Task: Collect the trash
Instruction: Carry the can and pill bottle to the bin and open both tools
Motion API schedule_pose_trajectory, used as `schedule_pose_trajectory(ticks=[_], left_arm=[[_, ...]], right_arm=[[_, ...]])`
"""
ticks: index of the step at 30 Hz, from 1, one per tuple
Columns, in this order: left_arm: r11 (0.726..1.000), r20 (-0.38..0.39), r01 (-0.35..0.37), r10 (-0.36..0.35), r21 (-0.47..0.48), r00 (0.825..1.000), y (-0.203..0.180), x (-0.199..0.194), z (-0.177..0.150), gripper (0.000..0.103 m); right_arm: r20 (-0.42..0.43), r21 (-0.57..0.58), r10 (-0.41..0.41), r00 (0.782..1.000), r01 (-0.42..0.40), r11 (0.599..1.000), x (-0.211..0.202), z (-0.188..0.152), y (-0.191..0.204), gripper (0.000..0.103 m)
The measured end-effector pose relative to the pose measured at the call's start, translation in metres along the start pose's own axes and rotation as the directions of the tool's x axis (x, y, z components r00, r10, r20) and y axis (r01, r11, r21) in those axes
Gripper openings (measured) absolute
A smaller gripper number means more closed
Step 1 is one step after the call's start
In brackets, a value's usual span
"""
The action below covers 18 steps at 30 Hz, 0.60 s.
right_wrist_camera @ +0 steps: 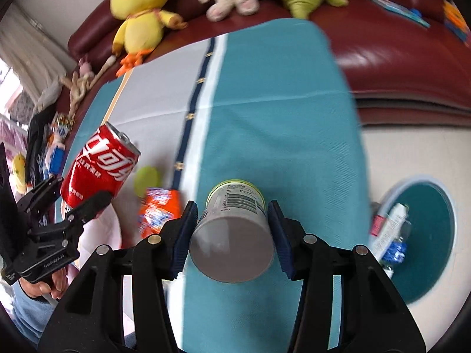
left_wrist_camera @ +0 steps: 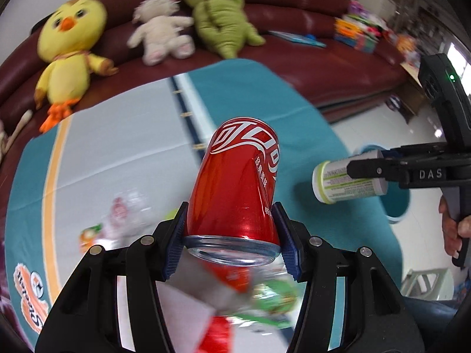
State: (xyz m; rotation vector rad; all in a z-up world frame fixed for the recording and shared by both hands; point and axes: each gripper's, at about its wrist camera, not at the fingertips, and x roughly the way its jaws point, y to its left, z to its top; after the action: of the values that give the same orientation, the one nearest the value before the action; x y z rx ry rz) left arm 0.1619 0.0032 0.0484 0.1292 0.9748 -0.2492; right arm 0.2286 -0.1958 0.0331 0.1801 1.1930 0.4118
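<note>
- My left gripper (left_wrist_camera: pixel 232 235) has its fingers (left_wrist_camera: pixel 178 235) clenched on a red soda can (left_wrist_camera: pixel 238 182), held above the table (left_wrist_camera: pixel 123 147) and tilted toward one o'clock.
- My right gripper (right_wrist_camera: pixel 232 229) grips a white bottle with a green rim (right_wrist_camera: pixel 232 229), its flat base facing the camera.
- A teal bin (right_wrist_camera: pixel 426 235) sits on the floor at three o'clock in the right view, with wrappers inside.
- An orange snack packet (right_wrist_camera: pixel 159 209) and a green lid (right_wrist_camera: pixel 147 181) lie on the table, near nine o'clock of the bottle.
- A yellow chick toy (left_wrist_camera: pixel 70 47) sits on the sofa (left_wrist_camera: pixel 294 67) at eleven o'clock.
</note>
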Motion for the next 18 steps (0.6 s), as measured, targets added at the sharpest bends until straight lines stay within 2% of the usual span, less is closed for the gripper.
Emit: schedule_pose_trajectory(ticks=[8,9,14,18], left_arm=[[0.982,-0.025,0.119,-0.117,0.144,0.993,-0.117,0.025,0.026,0.057],[0.977,-0.032,0.140,-0.136,0.164,0.990,-0.135,0.030,0.029,0.057],[0.948,-0.102,0.214,-0.195,0.236,0.976,-0.209,0.065,0.036,0.057],[0.930,-0.169,0.251,-0.211,0.269,0.963,-0.253,0.094,0.035,0.057]], right_arm=[[0.098,0.170,-0.075,0.992,0.057,0.984,-0.074,-0.038,-0.116,0.047],[0.098,0.170,-0.075,0.992,0.057,0.984,-0.074,-0.038,-0.116,0.047],[0.097,0.291,-0.154,0.983,0.120,0.949,-0.097,-0.068,-0.192,0.047],[0.065,0.345,-0.180,0.981,0.147,0.927,-0.094,-0.087,-0.231,0.047]])
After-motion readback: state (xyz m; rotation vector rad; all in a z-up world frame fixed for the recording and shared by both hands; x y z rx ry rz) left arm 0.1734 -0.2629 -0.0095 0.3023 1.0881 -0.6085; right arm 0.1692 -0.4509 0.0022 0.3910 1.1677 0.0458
